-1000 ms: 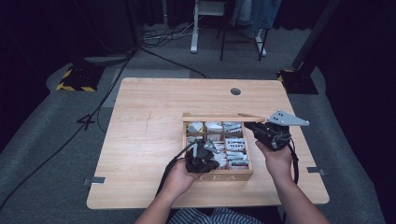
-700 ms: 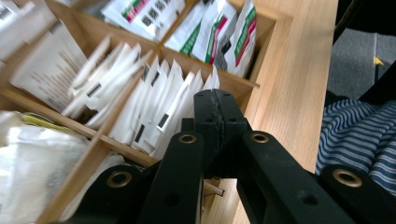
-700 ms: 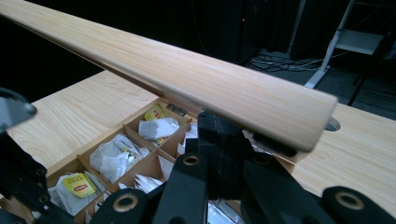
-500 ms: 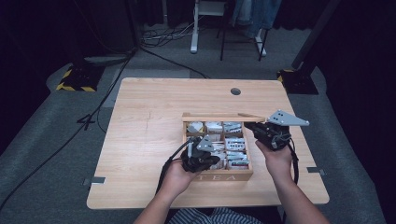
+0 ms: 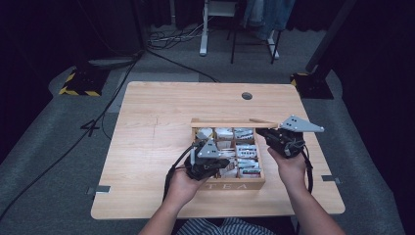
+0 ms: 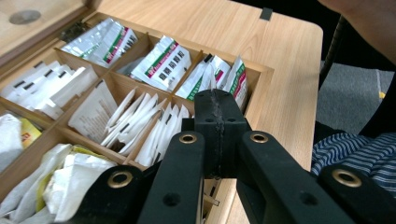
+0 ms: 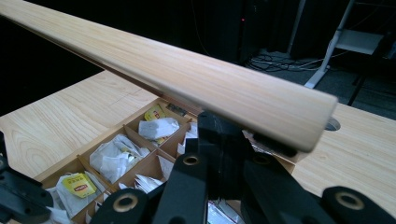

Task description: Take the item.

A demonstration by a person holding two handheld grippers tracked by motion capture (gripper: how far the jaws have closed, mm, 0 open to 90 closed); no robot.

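A wooden tea box (image 5: 236, 186) marked TEA sits on the table, its compartments full of tea bags (image 6: 161, 63). Its lid (image 5: 230, 123) stands raised along the back. My left gripper (image 5: 224, 161) hovers over the front left compartments, shut with nothing between its pads (image 6: 219, 122). My right gripper (image 5: 264, 134) is at the lid's right end, also shut. In the right gripper view its tips (image 7: 218, 127) sit right under the lid's edge (image 7: 187, 70); whether they touch it I cannot tell.
The box stands near the front right of a light wooden table (image 5: 156, 127) with a round cable hole (image 5: 246, 96) at the back. A cable (image 5: 171, 171) trails from the left gripper. Black cables, a desk leg and chair legs are on the grey floor beyond.
My left gripper has lifted a little above the compartments, still shut. The right gripper and the lid have kept still.
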